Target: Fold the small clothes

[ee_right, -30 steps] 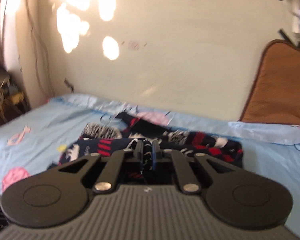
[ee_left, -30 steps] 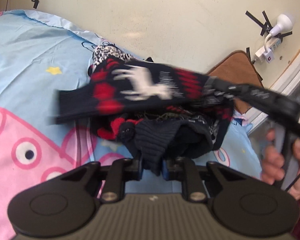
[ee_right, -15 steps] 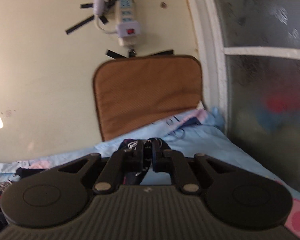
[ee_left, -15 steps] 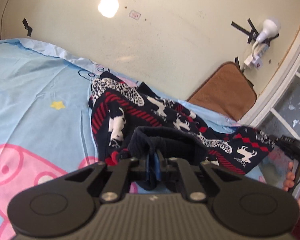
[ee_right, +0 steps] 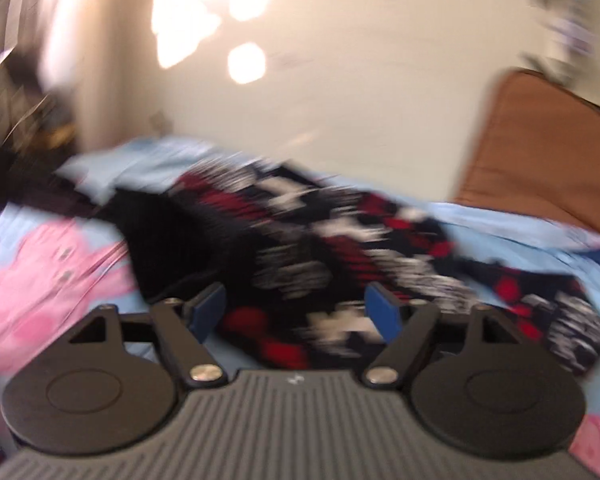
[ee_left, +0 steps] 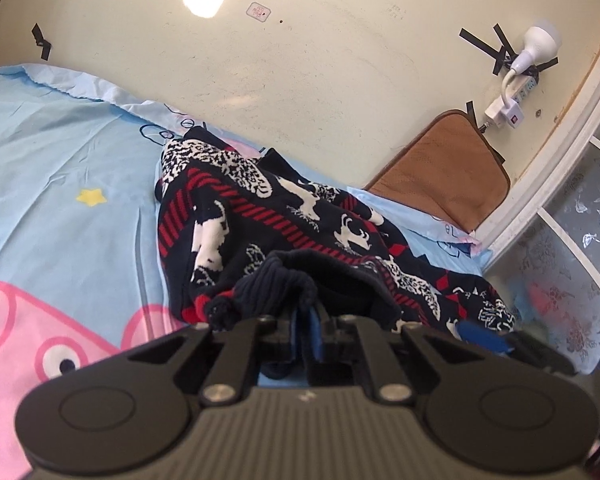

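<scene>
Tool work first: my left tool is clamped tight on the dark ribbed hem of the knitted sweater, a bunched fold of navy cuff squeezed between its blue pads. My right tool has just been opening and its jaws now stand wide apart with nothing pressed between them; the patterned knit lies below and beyond the gap, not gripped. That view is badly smeared, so I cannot tell how close the pads sit to the cloth.

Outward from there, the sweater, navy with red stripes and white reindeer, lies across the pale blue cartoon bedsheet, running from near the wall down towards my left tool, with one end trailing off to the right by the window frame. A brown cushion leans against the wall behind it.

I judge the job is at an early stage: the garment looks stretched out lengthwise but rumpled, with lumps and overlaps. No neat fold shows. Flattening it, bringing the sides in and doubling it over all seem left to do.
</scene>
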